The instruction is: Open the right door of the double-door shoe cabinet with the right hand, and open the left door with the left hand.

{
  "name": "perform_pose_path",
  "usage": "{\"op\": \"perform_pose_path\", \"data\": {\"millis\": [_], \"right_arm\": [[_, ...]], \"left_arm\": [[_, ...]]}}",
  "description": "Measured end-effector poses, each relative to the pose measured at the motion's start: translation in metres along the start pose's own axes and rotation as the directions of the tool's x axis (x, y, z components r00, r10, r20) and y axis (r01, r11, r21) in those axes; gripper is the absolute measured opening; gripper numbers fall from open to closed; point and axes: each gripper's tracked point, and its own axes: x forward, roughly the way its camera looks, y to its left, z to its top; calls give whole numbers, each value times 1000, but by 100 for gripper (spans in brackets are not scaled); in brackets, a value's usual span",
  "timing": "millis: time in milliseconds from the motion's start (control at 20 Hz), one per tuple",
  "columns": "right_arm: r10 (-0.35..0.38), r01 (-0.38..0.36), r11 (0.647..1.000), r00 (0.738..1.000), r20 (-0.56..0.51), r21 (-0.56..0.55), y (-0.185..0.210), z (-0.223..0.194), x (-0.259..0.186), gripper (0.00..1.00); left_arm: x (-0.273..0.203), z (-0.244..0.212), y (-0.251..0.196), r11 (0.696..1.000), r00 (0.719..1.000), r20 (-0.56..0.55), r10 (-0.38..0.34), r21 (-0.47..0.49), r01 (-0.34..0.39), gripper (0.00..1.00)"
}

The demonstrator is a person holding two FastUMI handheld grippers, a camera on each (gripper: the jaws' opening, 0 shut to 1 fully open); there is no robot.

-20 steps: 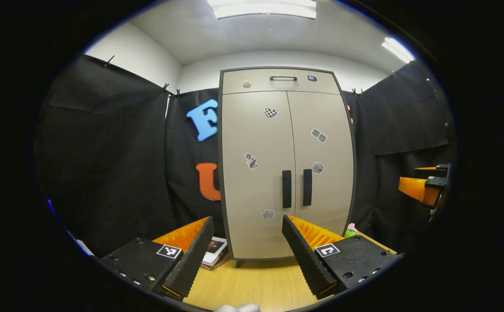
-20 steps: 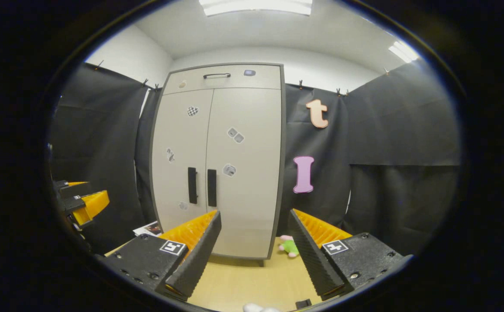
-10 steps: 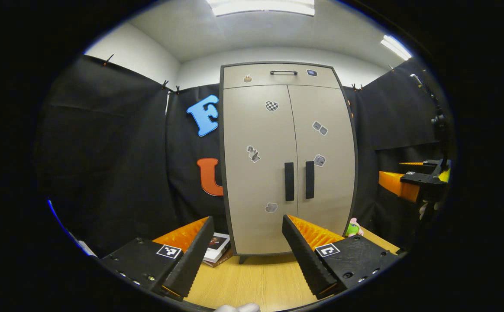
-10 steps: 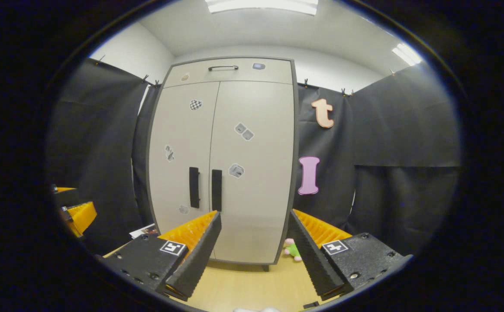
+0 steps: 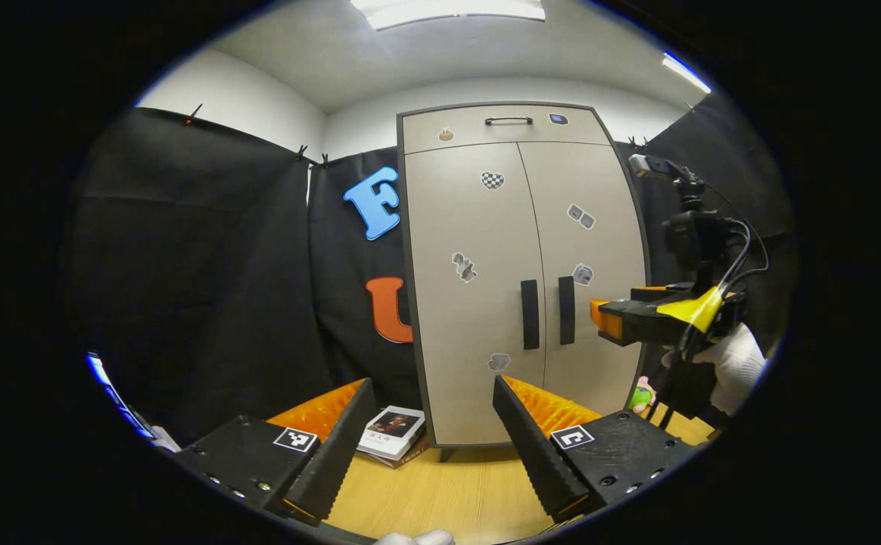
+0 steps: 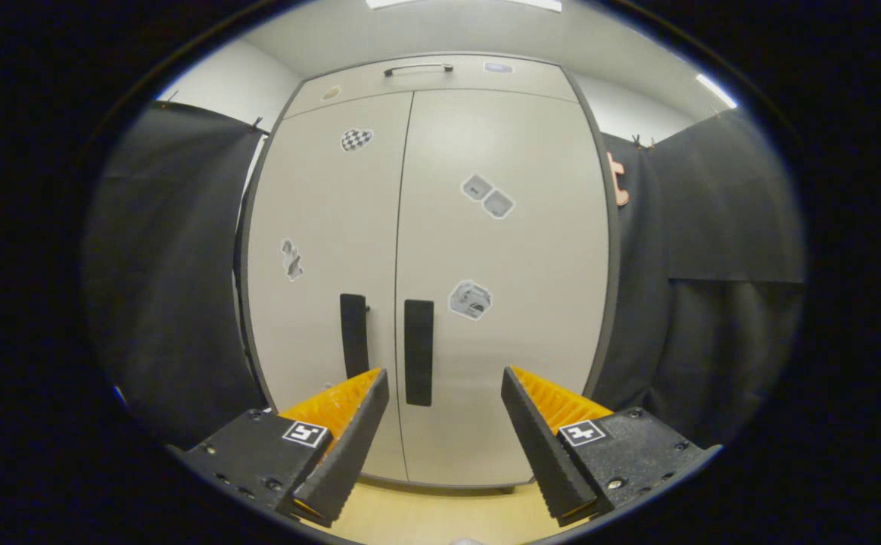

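the shoe cabinet (image 5: 516,288) stands on the wood floor (image 5: 456,492) against the black cloth wall, and both of its doors are shut. the right door (image 6: 497,265) and the left door (image 6: 323,250) each have a dark handle near the middle seam. the right handle (image 6: 418,352) and the left handle (image 6: 353,335) sit side by side, just apart. small stickers dot the doors. a drawer (image 5: 501,129) with a thin handle runs along the top.

the right gripper (image 6: 444,424) is close to the cabinet front, near the right handle but not touching it. its jaws are spread wide with nothing between them. in the left gripper view it (image 5: 611,322) sticks out in front of the right door, held by a white-gloved hand (image 5: 732,363).

the left gripper (image 5: 433,431) is well back from the cabinet, jaws wide apart and holding nothing.

some books (image 5: 391,435) lie on the floor by the cabinet's left foot. a small green and pink toy (image 5: 641,393) sits by its right side.
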Motion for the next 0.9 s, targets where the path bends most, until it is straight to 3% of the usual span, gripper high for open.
{"op": "perform_pose_path", "data": {"millis": [350,450,750,800,900], "right_arm": [[7,-6,1000,999,-33,8,23,-8,80,88],[0,1,1000,999,-51,28,23,-9,92,75],[-31,36,997,996,-82,63,20,-8,108,54],[-44,50,997,996,-83,67,19,-9,109,44],[-53,59,997,994,-91,57,19,-10,108,39]], "left_arm": [[14,-9,12,996,996,-33,85,-21,-85,96],[16,-9,18,994,994,-36,106,-22,-107,96],[14,-13,30,987,986,-43,160,-27,-161,96],[12,-13,34,986,985,-44,165,-31,-167,96],[11,-14,35,984,984,-44,170,-40,-172,96]]}}
